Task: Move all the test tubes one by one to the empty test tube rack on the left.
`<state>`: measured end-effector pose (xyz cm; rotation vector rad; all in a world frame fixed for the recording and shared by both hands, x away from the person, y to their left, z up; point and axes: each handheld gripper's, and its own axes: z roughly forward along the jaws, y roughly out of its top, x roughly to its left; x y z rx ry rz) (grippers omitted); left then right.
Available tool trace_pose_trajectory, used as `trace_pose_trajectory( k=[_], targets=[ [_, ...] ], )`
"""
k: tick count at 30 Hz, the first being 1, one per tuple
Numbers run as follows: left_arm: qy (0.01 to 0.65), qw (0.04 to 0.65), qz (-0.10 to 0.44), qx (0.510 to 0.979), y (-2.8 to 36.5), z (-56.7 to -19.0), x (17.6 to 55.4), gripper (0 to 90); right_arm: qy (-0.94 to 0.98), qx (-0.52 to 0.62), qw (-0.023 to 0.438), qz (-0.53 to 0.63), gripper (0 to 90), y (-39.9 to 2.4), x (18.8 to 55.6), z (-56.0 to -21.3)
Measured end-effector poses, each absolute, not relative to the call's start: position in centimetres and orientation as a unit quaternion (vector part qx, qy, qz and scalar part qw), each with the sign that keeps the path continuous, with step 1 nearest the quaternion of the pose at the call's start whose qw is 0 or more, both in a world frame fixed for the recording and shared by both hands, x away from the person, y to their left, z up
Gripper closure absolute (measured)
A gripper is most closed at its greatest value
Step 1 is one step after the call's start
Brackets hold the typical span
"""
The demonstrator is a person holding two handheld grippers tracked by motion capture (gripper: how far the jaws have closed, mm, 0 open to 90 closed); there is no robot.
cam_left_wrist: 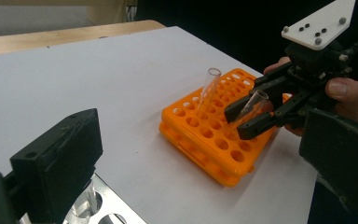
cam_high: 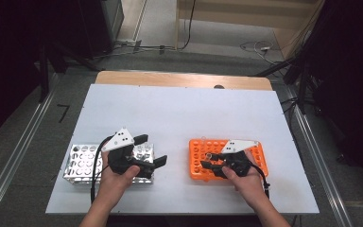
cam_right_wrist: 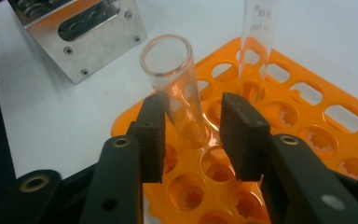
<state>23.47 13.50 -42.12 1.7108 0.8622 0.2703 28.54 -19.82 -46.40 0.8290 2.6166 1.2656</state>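
Right gripper view puts your right gripper [cam_right_wrist: 200,140] around a clear test tube [cam_right_wrist: 177,88] that leans in a hole of the orange rack [cam_right_wrist: 307,121]. The pads stand narrow on either side of the glass; the left pad lies against the tube, while a slim gap shows at the right pad, so you do not yet have a firm pinch. A second tube [cam_right_wrist: 258,32] stands in a hole just beyond, close to the right pad. The tube's hole sits near the rack's corner that faces the metal rack [cam_right_wrist: 79,32], with bare white table [cam_right_wrist: 42,116] between the two racks.

Your left gripper [cam_high: 150,150] hovers with its jaws wide apart and nothing between them over the metal rack's right end in the high view. From there you have wide open table beyond both racks, while the near edge runs close behind your hands.
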Motion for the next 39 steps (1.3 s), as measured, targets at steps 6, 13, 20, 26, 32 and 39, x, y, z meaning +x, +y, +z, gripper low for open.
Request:
trace_pose_trajectory(
  k=[6,13,20,26,32,39],
  targets=[
    [0.367,0.565,0.116,0.73,13.3,-42.2,23.5,0.0,0.864,0.276,0.056,0.417,67.7,-19.7,28.6,-46.7],
    [0.369,0.566,0.116,0.728,13.3,-42.0,23.4,0.0,0.867,0.272,0.075,0.411,69.2,-19.2,28.1,-46.7],
    [0.367,0.565,0.115,0.73,13.2,-42.0,23.4,0.0,0.866,0.275,0.089,0.408,72.6,-19.0,27.9,-46.8],
    [0.363,0.562,0.114,0.734,12.7,-42.0,23.4,0.0,0.864,0.273,0.096,0.411,73.5,-19.2,27.8,-46.8],
    [0.36,0.561,0.113,0.737,12.3,-42.0,23.3,0.0,0.851,0.279,0.088,0.435,73.6,-19.9,27.8,-46.1],
    [0.354,0.563,0.113,0.739,12.0,-41.8,23.1,0.0,0.841,0.276,0.1,0.454,73.7,-20.4,27.3,-44.6]
  ],
)
